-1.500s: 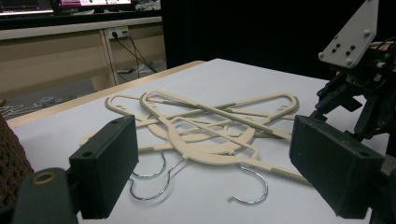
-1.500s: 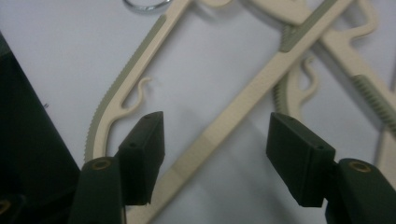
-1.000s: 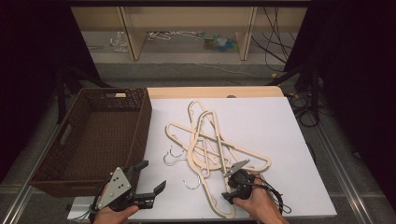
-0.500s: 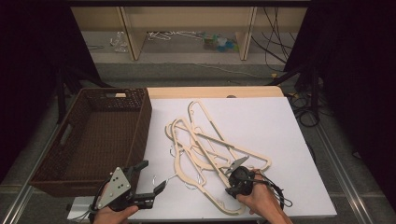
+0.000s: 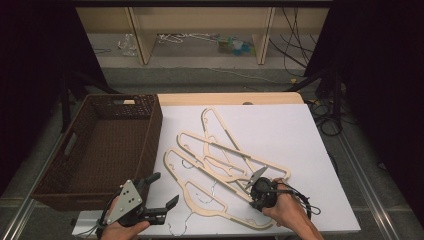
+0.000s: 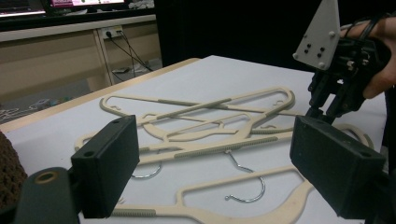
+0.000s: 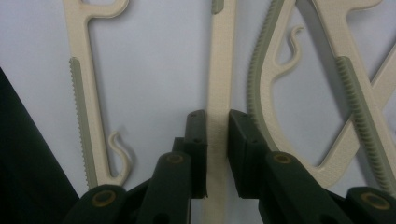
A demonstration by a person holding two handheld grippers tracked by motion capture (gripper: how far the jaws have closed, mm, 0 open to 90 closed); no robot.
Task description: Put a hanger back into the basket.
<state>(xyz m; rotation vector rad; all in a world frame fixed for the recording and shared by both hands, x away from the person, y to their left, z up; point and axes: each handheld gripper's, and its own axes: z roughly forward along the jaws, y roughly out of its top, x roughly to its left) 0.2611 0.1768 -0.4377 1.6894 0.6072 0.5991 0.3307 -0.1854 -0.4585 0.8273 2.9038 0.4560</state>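
Several cream plastic hangers (image 5: 226,150) with metal hooks lie tangled on the white tabletop (image 5: 280,125). My right gripper (image 5: 254,179) sits at the pile's near right side. Its jaws have just been closing and are now shut on one hanger's straight bar (image 7: 220,70), which the pads (image 7: 196,135) press from both sides. My left gripper (image 5: 164,189) hovers open at the table's front left, near the closest hanger (image 6: 210,200), with nothing between its jaws. From the left gripper view, the right gripper (image 6: 327,105) points down into the pile (image 6: 210,116).
An empty brown wicker basket (image 5: 150,135) stands against the table's left edge. Behind the table is a wooden shelf unit (image 5: 200,30), with cables (image 5: 320,100) on the floor at the right. The far and right parts of the tabletop are bare.
The right gripper's jaws have closed on a hanger's bar, and the pile has shifted a little on the table. The left gripper has stayed put.
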